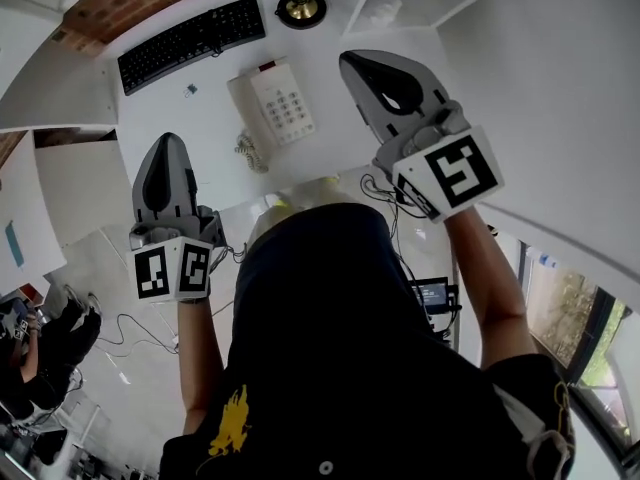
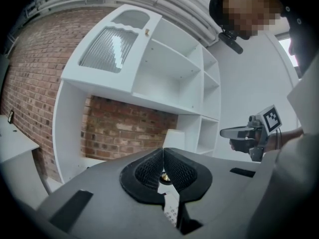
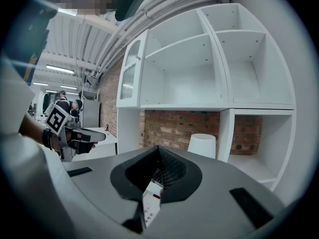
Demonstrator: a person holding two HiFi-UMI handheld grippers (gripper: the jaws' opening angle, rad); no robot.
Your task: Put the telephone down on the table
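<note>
The telephone (image 1: 272, 103) lies flat on the table (image 1: 190, 138), ahead of me, between my left gripper (image 1: 167, 148) and my right gripper (image 1: 358, 66), touching neither. Its coiled cord (image 1: 247, 151) lies on the table at its near left corner. The keyboard (image 1: 190, 41) lies on the same table, beyond the telephone and to its left, apart from it. The lamp (image 1: 300, 8) stands behind the telephone, on the table's far side. The shelf unit (image 1: 400, 8) stands to the lamp's right, behind the table.
</note>
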